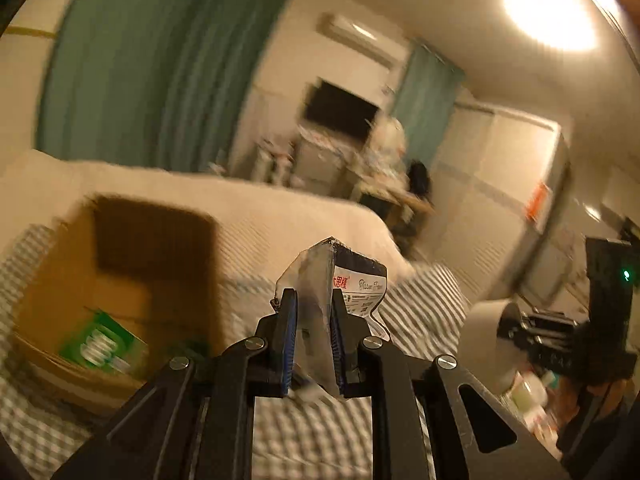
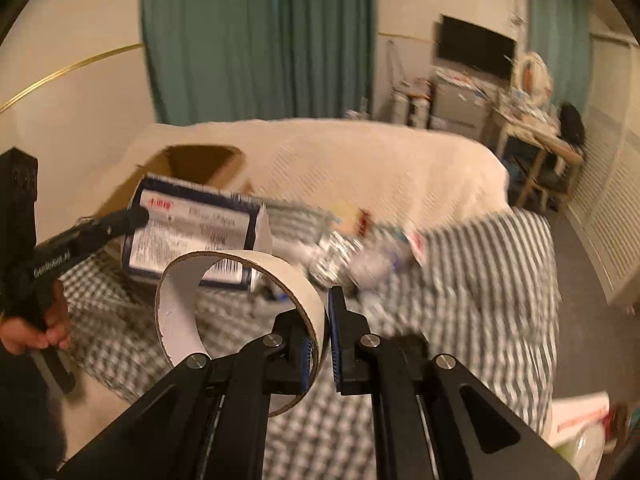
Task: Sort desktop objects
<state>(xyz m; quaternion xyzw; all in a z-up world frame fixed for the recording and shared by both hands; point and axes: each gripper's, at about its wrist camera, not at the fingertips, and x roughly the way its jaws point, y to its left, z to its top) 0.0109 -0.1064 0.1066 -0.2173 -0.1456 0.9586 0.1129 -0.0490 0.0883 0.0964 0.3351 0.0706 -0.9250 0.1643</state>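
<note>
- My left tongs (image 1: 313,334) are clamped on a tissue pack (image 1: 344,280), held in the air; the open cardboard box (image 1: 116,280) lies ahead and to their left, nearer this hand.
- My right tongs (image 2: 320,344) are pinched on the wall of a tape roll (image 2: 224,308), its ring standing up left of the tips.
- The tissue pack's long side runs across the right view.
- Everything sits over a bed with a checked cover (image 2: 480,280); loose clutter (image 2: 360,256) waits further back, green curtains (image 2: 260,40) behind.
</note>
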